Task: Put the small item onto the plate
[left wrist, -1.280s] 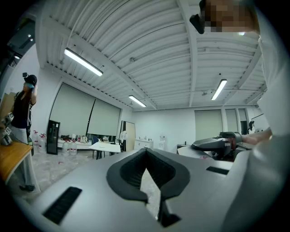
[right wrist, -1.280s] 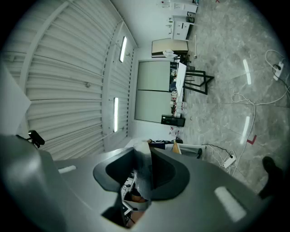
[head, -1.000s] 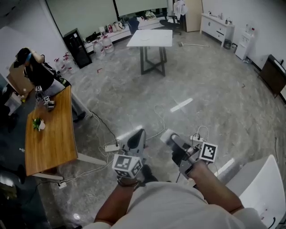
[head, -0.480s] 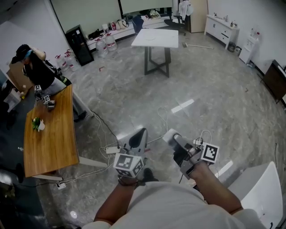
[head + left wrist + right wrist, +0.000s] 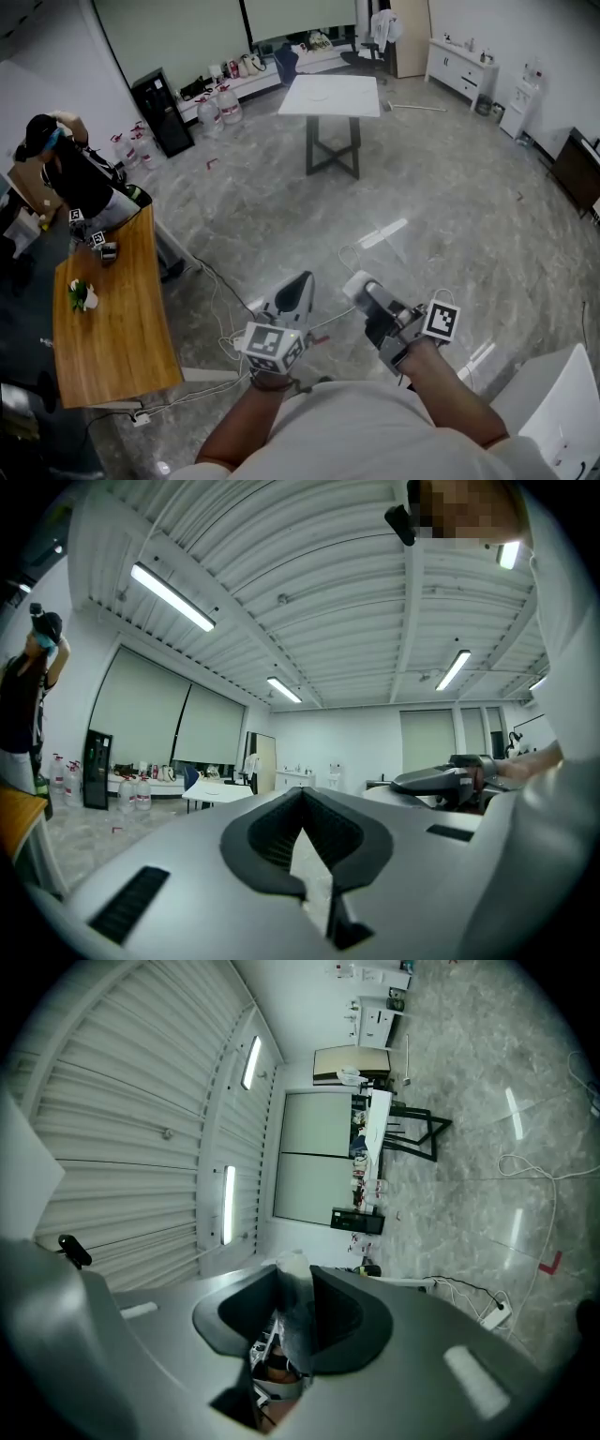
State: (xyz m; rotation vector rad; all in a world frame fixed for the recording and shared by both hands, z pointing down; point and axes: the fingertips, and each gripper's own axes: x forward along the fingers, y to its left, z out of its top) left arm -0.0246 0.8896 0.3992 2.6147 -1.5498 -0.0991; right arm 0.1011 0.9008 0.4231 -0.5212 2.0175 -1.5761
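The right tongs (image 5: 294, 1271) pinched the small item (image 5: 296, 1316), seemingly light and soft, at mid-body; left tongs (image 5: 302, 794) pressed together

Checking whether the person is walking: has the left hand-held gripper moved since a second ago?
Yes. The left hand-held gripper has gone forward, toward the white table: the wooden table beside it now lies further back.

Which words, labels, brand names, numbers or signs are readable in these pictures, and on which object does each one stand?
No text can be read in any view.
Two marker cubes: black-and-white square patterns only, no letters.
Water bottles by the far wall: labels too small to read.
Pale item in the right gripper: no print shows.
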